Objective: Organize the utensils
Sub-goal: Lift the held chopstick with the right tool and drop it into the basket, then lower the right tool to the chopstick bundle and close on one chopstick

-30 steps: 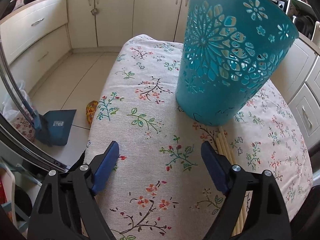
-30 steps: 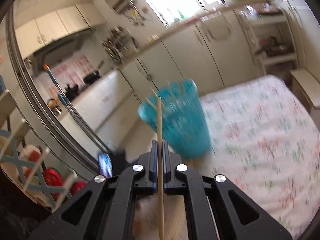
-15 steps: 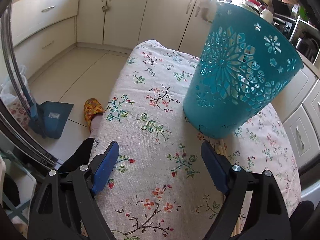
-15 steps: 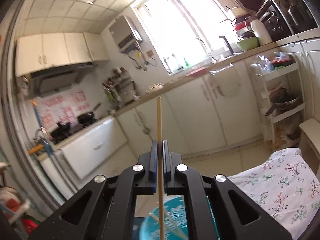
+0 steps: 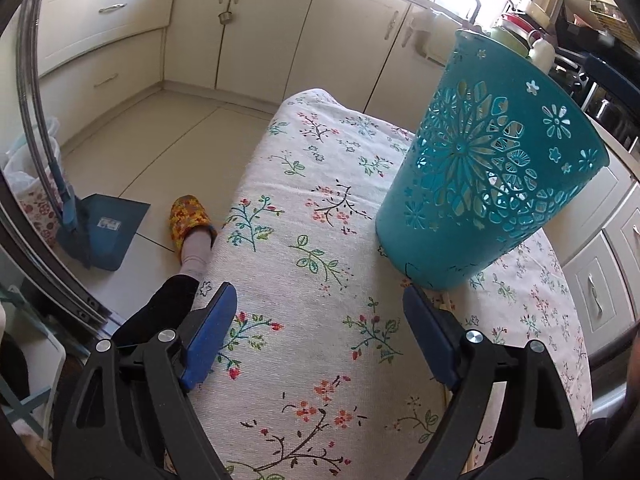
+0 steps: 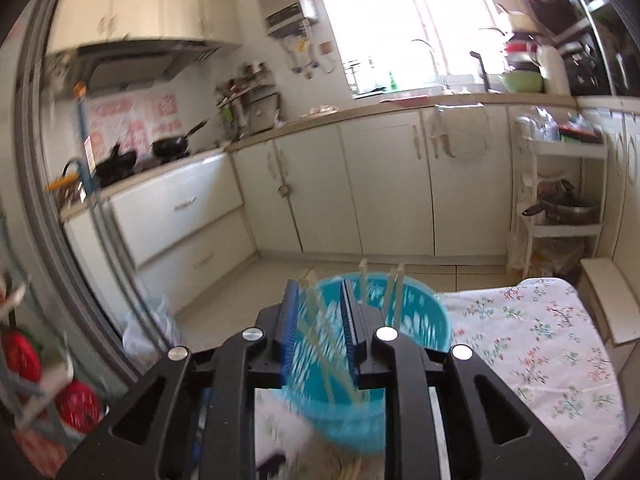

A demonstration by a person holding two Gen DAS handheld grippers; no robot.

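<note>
Now | right gripper (image 6: 318, 304) parted, empty, above teal basket (image 5: 486, 184) of chopsticks (image 6: 390, 286) | left gripper (image 5: 320, 334) wide over floral tablecloth (image 5: 304, 184) | dustpan (image 5: 106, 232), slippered foot (image 5: 188, 220) beside.

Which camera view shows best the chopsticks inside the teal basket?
The right wrist view: it looks over the rim, where chopsticks stand in the teal basket, though blurred. The left wrist view shows only its perforated wall.

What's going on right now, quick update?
Left gripper open, idle over table. Right gripper open above teal basket, chopsticks standing inside. Nothing blocking.
</note>
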